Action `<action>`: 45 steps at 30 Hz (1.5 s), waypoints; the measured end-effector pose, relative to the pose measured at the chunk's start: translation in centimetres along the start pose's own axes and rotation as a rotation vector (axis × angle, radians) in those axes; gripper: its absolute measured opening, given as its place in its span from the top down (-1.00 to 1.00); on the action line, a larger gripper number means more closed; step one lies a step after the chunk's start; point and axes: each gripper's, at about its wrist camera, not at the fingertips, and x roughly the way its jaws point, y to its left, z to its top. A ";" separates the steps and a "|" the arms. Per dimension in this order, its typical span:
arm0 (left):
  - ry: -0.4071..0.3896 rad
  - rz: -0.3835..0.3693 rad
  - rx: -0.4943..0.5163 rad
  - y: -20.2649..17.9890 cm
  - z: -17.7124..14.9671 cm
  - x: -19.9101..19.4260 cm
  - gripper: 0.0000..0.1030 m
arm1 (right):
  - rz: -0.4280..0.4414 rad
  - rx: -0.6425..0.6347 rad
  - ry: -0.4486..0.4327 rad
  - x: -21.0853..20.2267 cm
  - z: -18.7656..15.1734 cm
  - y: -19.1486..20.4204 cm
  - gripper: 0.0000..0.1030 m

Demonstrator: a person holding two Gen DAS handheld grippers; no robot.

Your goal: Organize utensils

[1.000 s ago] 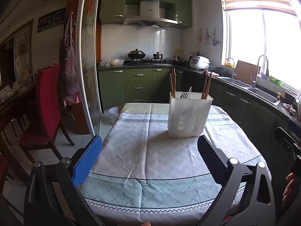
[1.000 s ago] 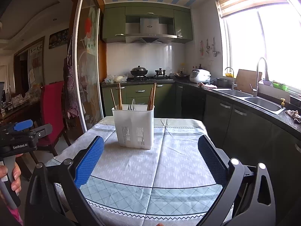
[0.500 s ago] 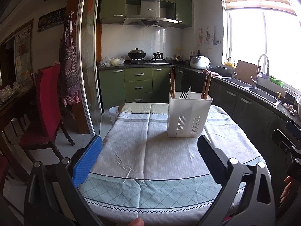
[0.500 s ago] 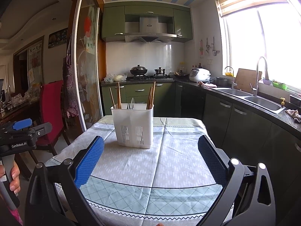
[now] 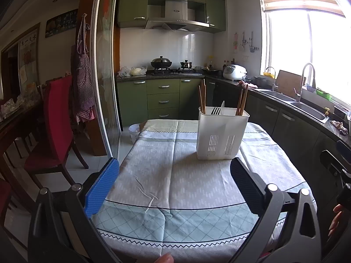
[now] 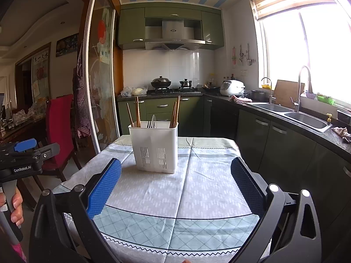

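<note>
I hold both tongs, left [image 5: 174, 183] and right [image 6: 175, 183], spread and empty. White utensil caddy [image 6: 154, 146] stands upright on bench [image 6: 197, 192], 12 o'clock, chopsticks [image 6: 137, 114] sorted into outer compartments.

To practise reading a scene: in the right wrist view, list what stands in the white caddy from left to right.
Left chopsticks → fork → white spoon → right chopsticks, all upright in the white utensil caddy.

Matt white plastic caddy [image 6: 155, 147], wood chopsticks [image 6: 137, 111], creased cloth tablecover [image 6: 197, 182], prob. cotton.
</note>
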 end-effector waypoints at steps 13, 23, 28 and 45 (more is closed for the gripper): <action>0.008 0.001 -0.007 0.0 -0.2 0.1 -0.87 | 0.001 -0.002 0.001 0.0 -0.1 0.0 -0.91; 0.006 0.001 -0.010 -0.1 -0.2 0.0 -0.87 | 0.002 -0.002 0.001 0.0 -0.1 0.1 -0.91; 0.013 -0.014 -0.018 0.1 -0.2 0.0 -0.87 | 0.003 -0.005 0.003 0.0 -0.2 0.2 -0.91; 0.057 -0.067 -0.011 -0.5 -0.1 0.4 -0.87 | 0.001 -0.011 0.007 0.1 -0.5 0.3 -0.91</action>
